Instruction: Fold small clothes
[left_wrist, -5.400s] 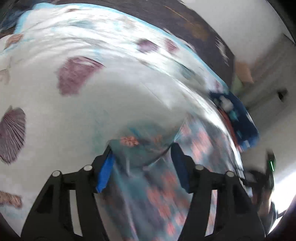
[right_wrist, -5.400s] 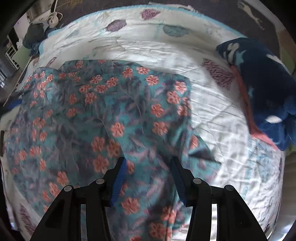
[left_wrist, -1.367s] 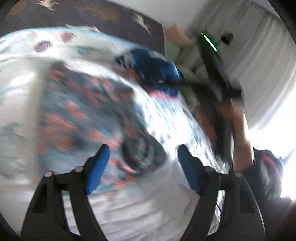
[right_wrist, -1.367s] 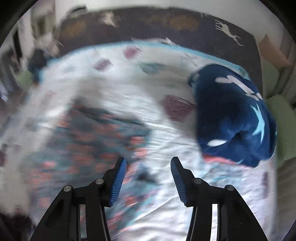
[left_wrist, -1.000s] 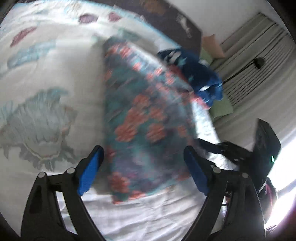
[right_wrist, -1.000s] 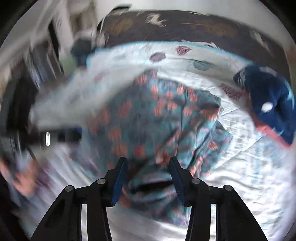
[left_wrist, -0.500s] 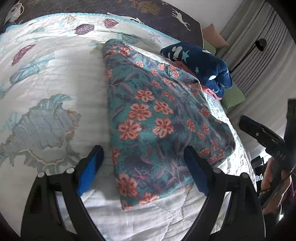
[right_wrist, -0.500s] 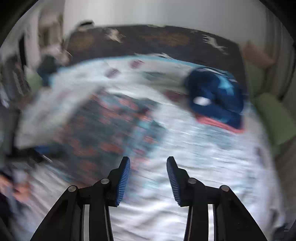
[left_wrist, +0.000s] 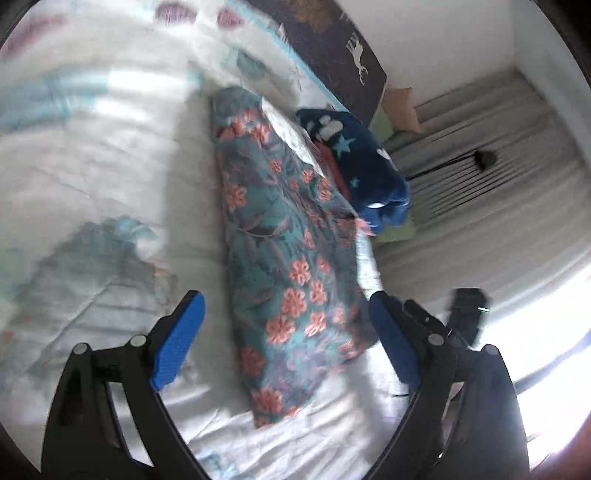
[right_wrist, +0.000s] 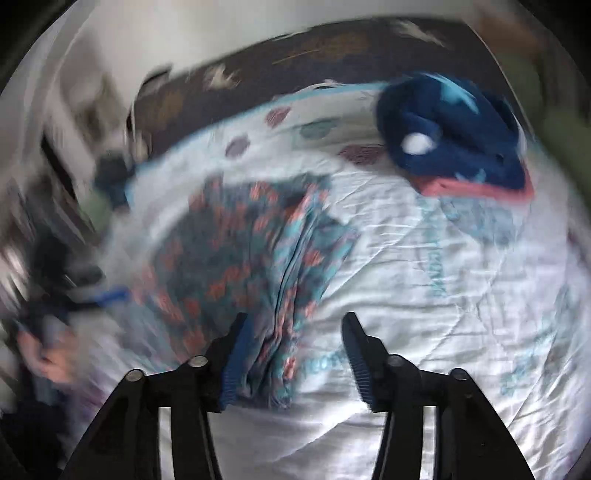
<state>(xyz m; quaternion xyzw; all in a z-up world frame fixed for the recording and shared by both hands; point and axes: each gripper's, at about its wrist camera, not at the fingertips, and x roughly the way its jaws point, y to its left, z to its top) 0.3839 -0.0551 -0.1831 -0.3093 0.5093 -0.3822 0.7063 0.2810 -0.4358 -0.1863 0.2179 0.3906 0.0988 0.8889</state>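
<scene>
A teal garment with coral flowers (left_wrist: 284, 258) lies folded into a long strip on the white quilt (left_wrist: 92, 184). My left gripper (left_wrist: 288, 325) stands wide open just above its near end, a blue pad on either side, touching nothing. In the right wrist view the same garment (right_wrist: 243, 258) lies left of centre, blurred. My right gripper (right_wrist: 295, 347) hovers over its near right edge; its jaws are opening and grip no cloth. The left gripper (right_wrist: 99, 295) and a hand show as a blur at the left edge.
A folded dark blue blanket with stars over a coral layer (right_wrist: 454, 147) sits at the far right of the bed. A dark headboard (left_wrist: 332, 48) runs behind. Curtains (left_wrist: 480, 155) and a green cushion (left_wrist: 395, 232) lie to the right. The quilt (right_wrist: 461, 277) stretches right of the garment.
The right gripper's jaws have spread wider and it has swung back toward the garment. The left gripper's view has shifted and rolled, so the garment now lies more upright between its pads.
</scene>
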